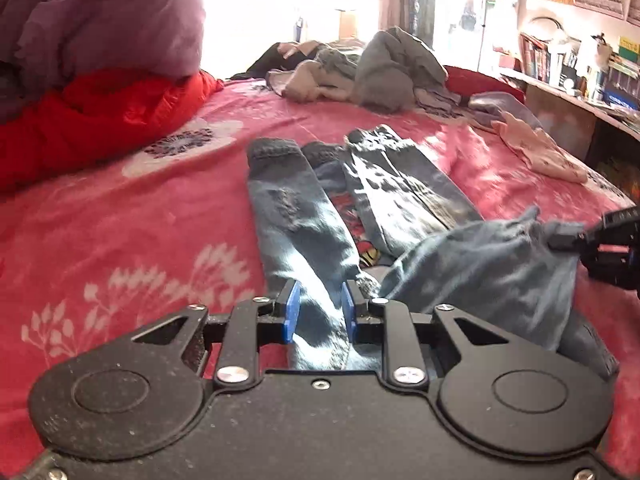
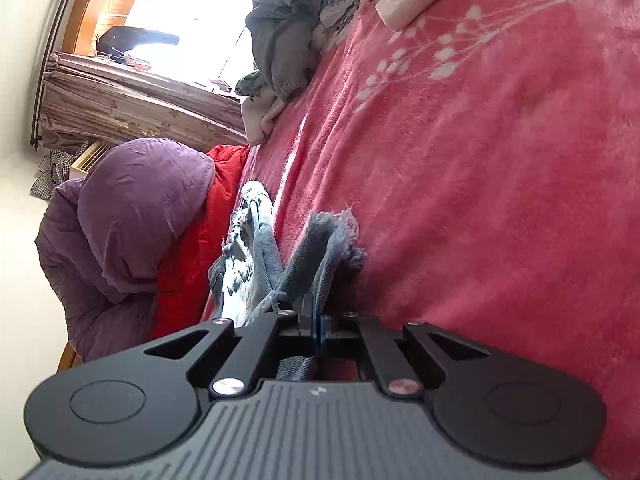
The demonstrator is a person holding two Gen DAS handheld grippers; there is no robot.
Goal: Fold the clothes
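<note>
Blue-padded fingers of the left gripper [image 1: 320,310] stand apart over one leg of the jeans [image 1: 296,216], gripping nothing; the right gripper [image 2: 316,320] is pinched tight on the frayed denim hem [image 2: 328,236], lifting that fabric at the right. Under everything spreads the pink floral blanket [image 1: 120,240], with the jeans laid lengthwise at its middle. At the far left a purple duvet [image 1: 100,20] sits on a red quilt [image 1: 100,120]. A heap of grey clothes [image 1: 384,72] lies at the far side, and a small pink garment [image 1: 540,156] at the right edge.
</note>
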